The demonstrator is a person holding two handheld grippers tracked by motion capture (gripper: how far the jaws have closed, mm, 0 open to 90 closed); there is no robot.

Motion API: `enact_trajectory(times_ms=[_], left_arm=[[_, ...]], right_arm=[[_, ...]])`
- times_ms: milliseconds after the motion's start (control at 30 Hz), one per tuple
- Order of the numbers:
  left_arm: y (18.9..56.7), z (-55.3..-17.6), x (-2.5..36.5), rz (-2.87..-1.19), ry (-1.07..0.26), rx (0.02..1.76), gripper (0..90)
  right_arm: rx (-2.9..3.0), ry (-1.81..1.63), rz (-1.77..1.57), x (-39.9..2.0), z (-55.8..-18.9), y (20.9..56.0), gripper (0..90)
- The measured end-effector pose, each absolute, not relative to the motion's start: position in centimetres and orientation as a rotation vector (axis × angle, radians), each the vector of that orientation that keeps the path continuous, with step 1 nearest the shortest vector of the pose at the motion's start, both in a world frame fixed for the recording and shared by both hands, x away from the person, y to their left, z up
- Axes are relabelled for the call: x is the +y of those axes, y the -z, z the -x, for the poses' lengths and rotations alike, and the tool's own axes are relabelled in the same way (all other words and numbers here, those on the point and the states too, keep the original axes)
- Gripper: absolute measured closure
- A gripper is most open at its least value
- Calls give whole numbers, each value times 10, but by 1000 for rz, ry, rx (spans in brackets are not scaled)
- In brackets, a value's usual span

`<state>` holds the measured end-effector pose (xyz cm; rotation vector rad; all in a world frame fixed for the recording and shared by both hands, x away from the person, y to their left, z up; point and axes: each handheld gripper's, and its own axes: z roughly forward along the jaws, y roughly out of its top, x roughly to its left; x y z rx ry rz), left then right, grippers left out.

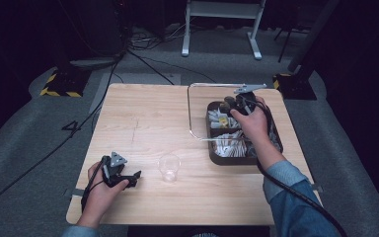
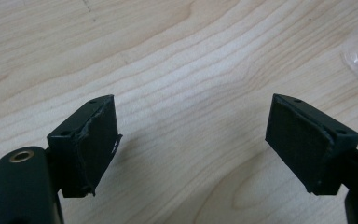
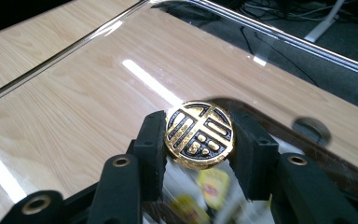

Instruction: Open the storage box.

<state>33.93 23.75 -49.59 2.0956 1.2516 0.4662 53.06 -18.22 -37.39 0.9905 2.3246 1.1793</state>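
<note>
My right hand-held gripper (image 3: 199, 140) pinches a gold coin (image 3: 199, 135) above the tray (image 1: 216, 159); left hand-held gripper (image 2: 191, 140) spread, empty. Next: carry it to the cup (image 1: 169, 168) at 8 o'clock.

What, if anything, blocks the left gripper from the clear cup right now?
Probably nothing, so likely yes. The left gripper sits close beside the cup, its jaws apart and pointing toward it, with bare table between them.

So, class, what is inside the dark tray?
The dark tray holds white and yellow sachets in its left compartments; the right hand covers the rest, hiding it.
</note>
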Motion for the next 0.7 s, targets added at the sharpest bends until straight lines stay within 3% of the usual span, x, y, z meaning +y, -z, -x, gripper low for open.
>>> enact_trajectory(times_ms=[700], left_arm=[[504,-338,247,-2123,-442,1197,124]], right_arm=[[2367,-1217,-915,-76,-549,384,586]])
